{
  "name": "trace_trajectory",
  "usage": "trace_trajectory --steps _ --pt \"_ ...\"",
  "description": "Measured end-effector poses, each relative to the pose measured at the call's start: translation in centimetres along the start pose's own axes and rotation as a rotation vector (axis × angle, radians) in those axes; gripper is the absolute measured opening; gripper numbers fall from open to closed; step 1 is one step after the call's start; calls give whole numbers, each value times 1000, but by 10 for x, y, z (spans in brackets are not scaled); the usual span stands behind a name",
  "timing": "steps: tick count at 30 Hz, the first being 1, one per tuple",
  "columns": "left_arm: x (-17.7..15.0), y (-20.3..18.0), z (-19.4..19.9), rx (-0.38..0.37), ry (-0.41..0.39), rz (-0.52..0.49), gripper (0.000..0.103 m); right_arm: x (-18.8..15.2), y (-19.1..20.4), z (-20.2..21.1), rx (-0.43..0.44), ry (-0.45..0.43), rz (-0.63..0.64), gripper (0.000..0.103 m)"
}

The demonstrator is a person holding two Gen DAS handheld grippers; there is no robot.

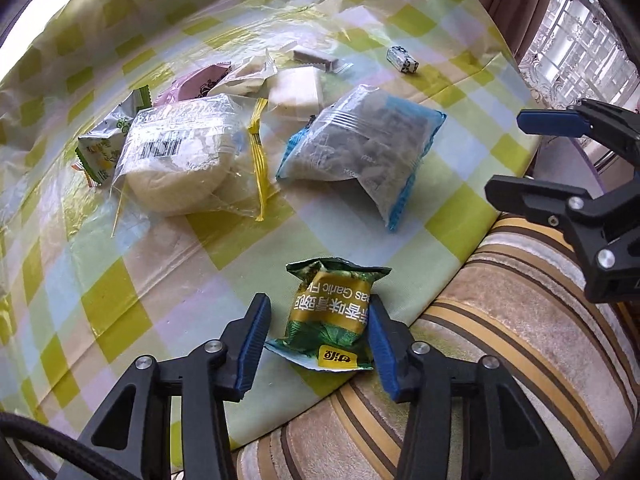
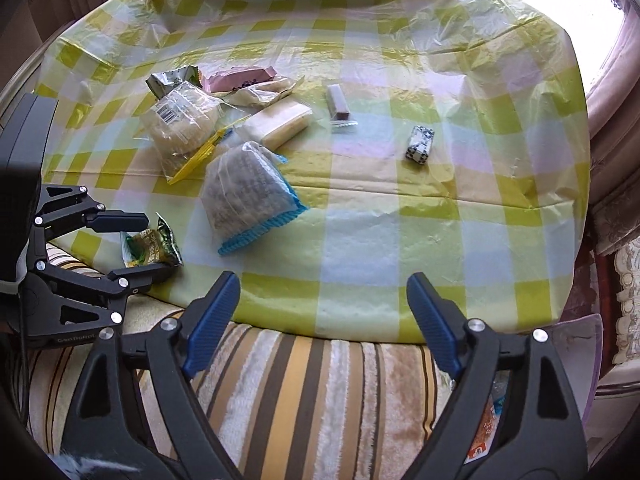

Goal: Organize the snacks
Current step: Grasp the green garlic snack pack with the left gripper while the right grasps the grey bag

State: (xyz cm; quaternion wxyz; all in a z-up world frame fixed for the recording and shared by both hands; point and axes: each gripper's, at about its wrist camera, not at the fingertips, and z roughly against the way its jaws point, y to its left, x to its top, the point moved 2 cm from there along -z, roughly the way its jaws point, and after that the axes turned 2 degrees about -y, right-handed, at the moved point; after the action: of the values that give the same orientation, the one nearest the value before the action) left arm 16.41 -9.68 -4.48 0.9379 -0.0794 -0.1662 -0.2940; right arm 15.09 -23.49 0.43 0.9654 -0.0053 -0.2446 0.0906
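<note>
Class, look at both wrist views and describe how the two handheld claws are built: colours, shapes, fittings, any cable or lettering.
Both claws are alike. The left claw and right claw have matte black angular linkage arms with triangular cut-outs, joined by round silver pivot pins. Each finger ends in a long blue ribbed pad. A black braided cable runs at the left claw's base. Faint raised lettering marks the left claw's black body; it is too small to read surely.

A green pea packet [image 1: 332, 316] lies crumpled at the table's 6 o'clock edge. A blue-edged bag [image 1: 360, 148], round bun [image 1: 180, 160] and small wrapped snacks cluster toward 11 o'clock.
</note>
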Motion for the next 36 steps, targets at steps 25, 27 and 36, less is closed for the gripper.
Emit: trace_trajectory --steps 25,27,36 --pt "-25 68 28 -15 -100 304 33 46 54 -56 -20 39 131 90" --pt "-24 67 27 -14 -102 305 33 48 55 -58 -25 40 133 86" --pt "-20 65 24 -3 -99 310 33 49 55 -63 -24 46 138 63"
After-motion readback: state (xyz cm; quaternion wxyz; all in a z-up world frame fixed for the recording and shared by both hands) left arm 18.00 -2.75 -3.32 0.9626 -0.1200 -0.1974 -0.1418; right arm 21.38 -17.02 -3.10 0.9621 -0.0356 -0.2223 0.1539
